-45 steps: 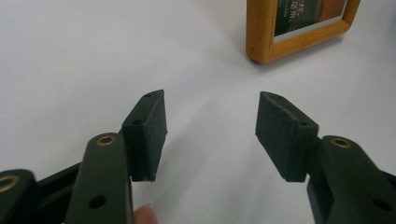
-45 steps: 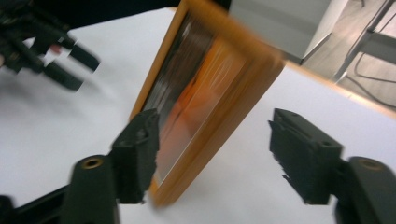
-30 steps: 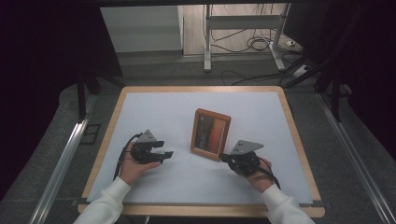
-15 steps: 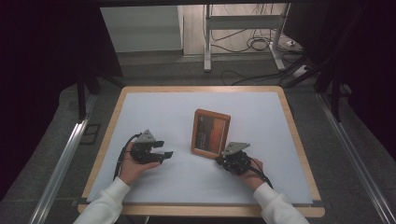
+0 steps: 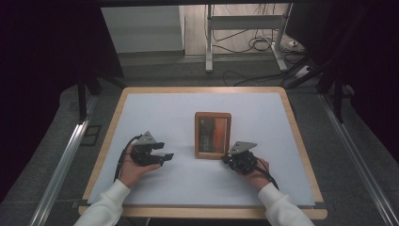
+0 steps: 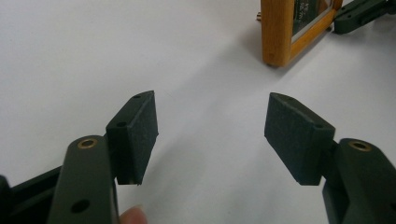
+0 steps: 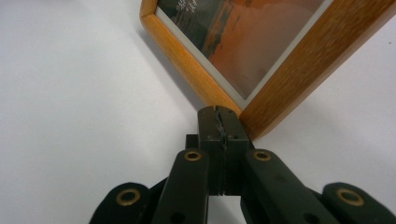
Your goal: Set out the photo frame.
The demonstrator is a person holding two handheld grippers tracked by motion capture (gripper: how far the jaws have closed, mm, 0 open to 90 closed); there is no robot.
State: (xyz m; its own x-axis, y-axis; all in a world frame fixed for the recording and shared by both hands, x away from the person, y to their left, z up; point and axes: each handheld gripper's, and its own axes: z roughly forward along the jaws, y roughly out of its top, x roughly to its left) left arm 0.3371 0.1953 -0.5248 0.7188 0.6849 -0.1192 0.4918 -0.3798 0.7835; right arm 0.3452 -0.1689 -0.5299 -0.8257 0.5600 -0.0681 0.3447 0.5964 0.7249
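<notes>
Hidden: the printed picture inside the rectangular wooden picture frame point(image 5: 213, 134) was too blurred to read; its far part was cut off in the right gripper view.
Frame: lay flat near the middle of the white table mat point(image 5: 160, 113).
Right gripper point(image 7: 219, 122): jaws pressed together, gripping nothing, tips at the frame's near corner.
Left gripper point(image 6: 212, 133): jaws spread wide, empty, well apart from the frame.

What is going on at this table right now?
A person holds a two-jaw gripper in each hand over a white table. A wooden picture frame lies flat near the middle. The right gripper, jaws shut together with nothing between them, has its tip at the frame's near corner. The left gripper waits off to the side, jaws wide open and empty.
</notes>
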